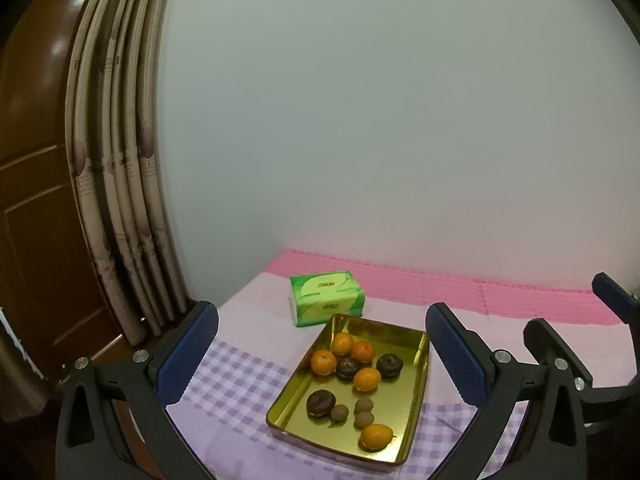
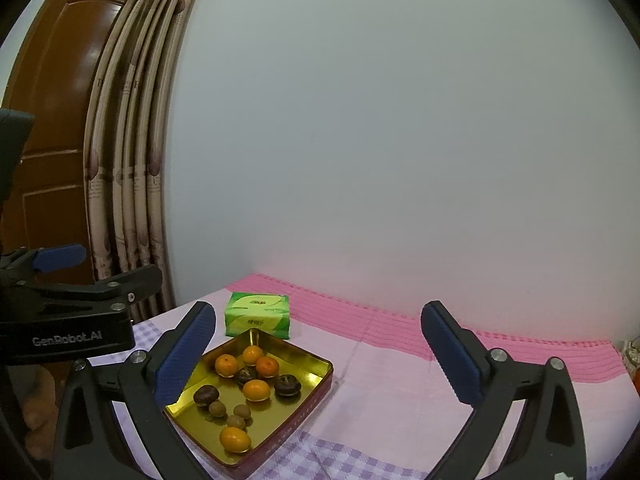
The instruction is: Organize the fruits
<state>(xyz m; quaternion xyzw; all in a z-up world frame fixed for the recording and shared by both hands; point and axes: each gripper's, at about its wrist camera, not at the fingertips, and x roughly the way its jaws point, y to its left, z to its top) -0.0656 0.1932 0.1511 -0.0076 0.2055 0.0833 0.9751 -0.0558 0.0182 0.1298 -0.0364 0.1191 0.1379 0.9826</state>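
A gold tin tray (image 1: 400, 412) (image 2: 272, 412) lies on the lilac checked cloth. It holds several oranges (image 1: 367, 379) (image 2: 256, 390), three dark purple fruits (image 1: 321, 402) (image 2: 206, 395) and three small brown longans (image 1: 364, 405) (image 2: 242, 411). My left gripper (image 1: 320, 310) hovers short of the tray, open, with nothing between its blue pads. My right gripper (image 2: 317, 308) hangs to the tray's right, jaws wide open and empty. Each gripper shows at the edge of the other's view: the right gripper (image 1: 576, 312), the left gripper (image 2: 100, 268).
A green tissue pack (image 1: 326, 298) (image 2: 258, 316) stands just behind the tray. A pink mat (image 1: 480, 288) runs along the pale wall at the back. A striped curtain (image 1: 120, 200) and a brown wooden door (image 1: 32, 240) are at the left, past the table's edge.
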